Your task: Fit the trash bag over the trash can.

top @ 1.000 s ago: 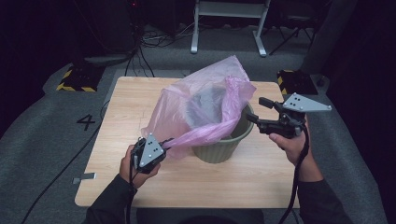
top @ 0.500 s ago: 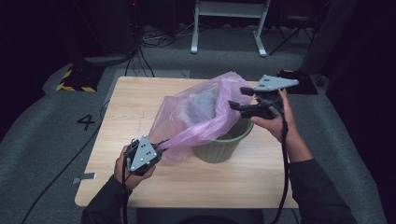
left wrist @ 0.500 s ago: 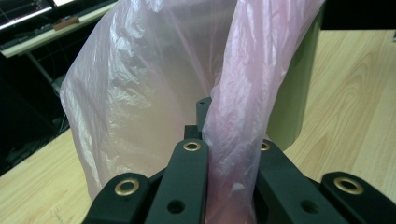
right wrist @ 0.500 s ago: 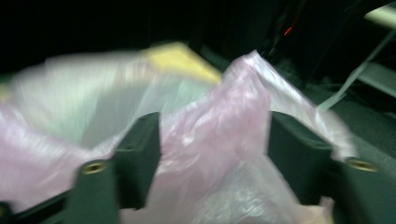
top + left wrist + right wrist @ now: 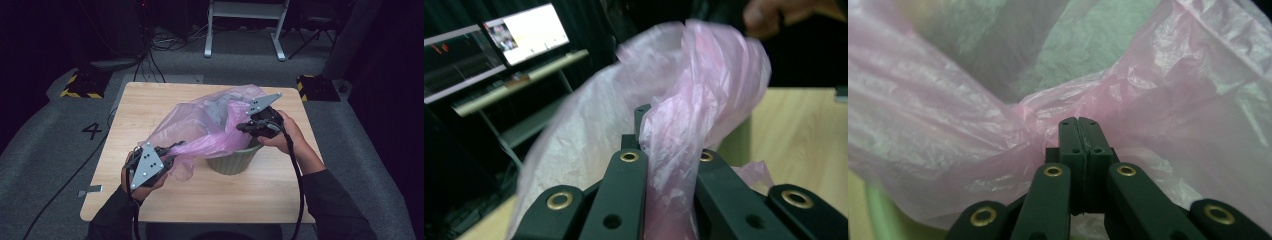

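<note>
A translucent pink plastic bag [image 5: 210, 120] sits in a pale green bin [image 5: 232, 161] on the wooden table [image 5: 145, 100], its upper part billowing above the rim. My left gripper [image 5: 172, 150] is at the bin's near left, shut on a stretched edge of the bag; the film is pinched between its jaws [image 5: 649, 130]. My right gripper [image 5: 241, 126] is over the bin's right rim. Its jaws have just closed and now stand together [image 5: 1079, 125] with bunched bag film gathered at their tips. The bag hides the bin's inside.
The bin stands right of the table's middle, with bare wood to the left and front. On the floor are two black-and-yellow blocks [image 5: 80, 85] [image 5: 315, 87], cables and a white frame [image 5: 245, 30]. Monitors [image 5: 499, 45] glow beyond the table.
My right gripper has moved left from beside the bin to the bag's rim, and its jaws have closed there. My left gripper has risen a little, still gripping the bag.
</note>
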Available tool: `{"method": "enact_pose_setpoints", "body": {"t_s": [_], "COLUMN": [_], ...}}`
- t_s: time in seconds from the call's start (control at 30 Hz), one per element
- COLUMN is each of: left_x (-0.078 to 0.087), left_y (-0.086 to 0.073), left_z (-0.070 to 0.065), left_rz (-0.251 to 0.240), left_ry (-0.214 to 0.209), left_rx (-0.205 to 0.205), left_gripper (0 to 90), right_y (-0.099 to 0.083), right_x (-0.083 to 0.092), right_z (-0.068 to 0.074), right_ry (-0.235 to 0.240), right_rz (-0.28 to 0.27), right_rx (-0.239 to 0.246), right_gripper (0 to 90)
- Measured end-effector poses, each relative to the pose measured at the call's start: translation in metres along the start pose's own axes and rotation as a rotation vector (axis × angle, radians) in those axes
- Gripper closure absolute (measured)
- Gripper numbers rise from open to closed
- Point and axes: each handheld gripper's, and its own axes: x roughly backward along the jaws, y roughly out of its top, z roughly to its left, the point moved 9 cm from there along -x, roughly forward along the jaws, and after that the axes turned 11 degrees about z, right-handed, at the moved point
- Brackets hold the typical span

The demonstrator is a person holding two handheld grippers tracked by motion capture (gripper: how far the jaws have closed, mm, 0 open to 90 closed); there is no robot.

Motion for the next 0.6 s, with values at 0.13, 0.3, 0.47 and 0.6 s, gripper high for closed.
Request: {"method": "enact_pose_setpoints", "body": {"t_s": [0.13,0.3,0.47,0.6], "left_x": [0.004,0.004,-0.003,-0.007], "left_y": [0.022,0.029,0.025,0.024], "left_z": [0.014,0.022,0.023,0.027], "left_rz": [-0.053,-0.049,-0.030,-0.019], "left_ry": [0.025,0.034,0.031,0.034], "left_rx": [0.013,0.002,0.005,0.012], "left_gripper": [89.6,89.6,89.5,89.6], "right_y": [-0.003,-0.003,-0.011,-0.016], "right_x": [0.003,0.018,0.047,0.063], "right_z": [0.009,0.006,-0.007,-0.025], "right_ry": [0.063,0.036,-0.058,-0.142], "right_rz": [-0.010,-0.106,-0.224,-0.292], "right_rx": [0.020,-0.043,-0.101,-0.160], "right_gripper": [87.7,54.1,33.3,23.4]}}
